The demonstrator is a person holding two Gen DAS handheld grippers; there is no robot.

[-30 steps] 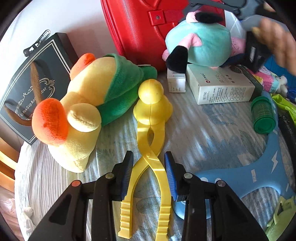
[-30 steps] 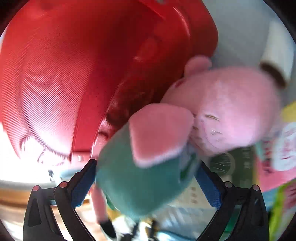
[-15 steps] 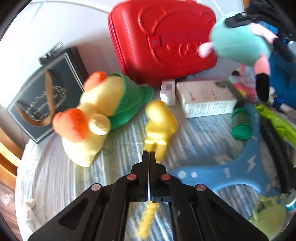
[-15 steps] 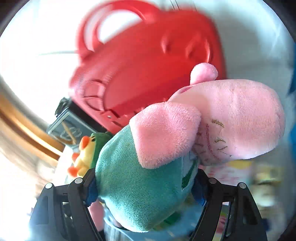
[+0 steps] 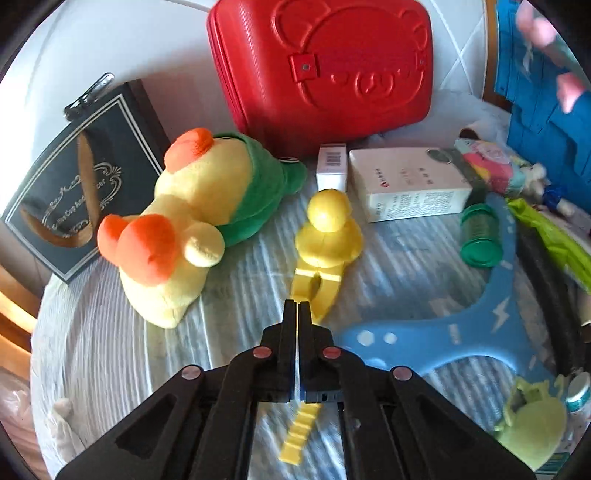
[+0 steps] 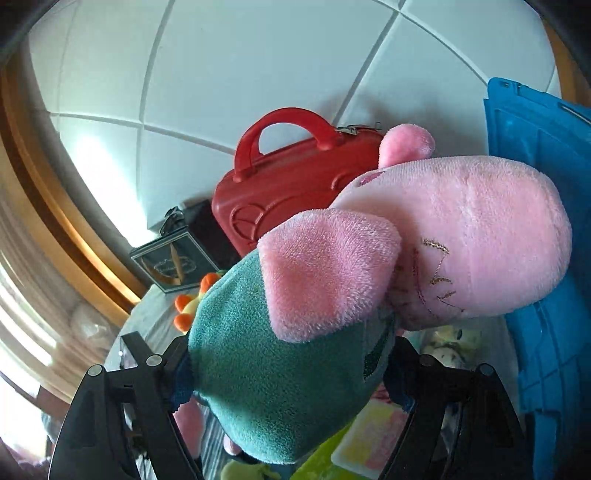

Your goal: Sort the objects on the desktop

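Note:
My left gripper (image 5: 297, 310) is shut on the handles of a yellow duck-shaped clamp toy (image 5: 327, 236), which points away from me over the striped cloth. My right gripper (image 6: 288, 373) is shut on a pink pig plush in a teal dress (image 6: 295, 332) and holds it high in the air, beside a blue plastic crate (image 6: 546, 295). A blurred bit of the pig plush (image 5: 535, 29) shows at the top right of the left wrist view, in front of the crate (image 5: 546, 110).
A yellow duck plush with a green hood (image 5: 192, 221) lies left of the clamp. A red case (image 5: 325, 70), a dark gift box (image 5: 74, 177), two white cartons (image 5: 406, 184), a green roller (image 5: 480, 236), a blue plastic piece (image 5: 461, 332) and green toys (image 5: 532, 424) crowd the table.
My left gripper closed on the yellow clamp's handles and lifted it a little. My right gripper carried the pig plush up and to the right, toward the blue crate.

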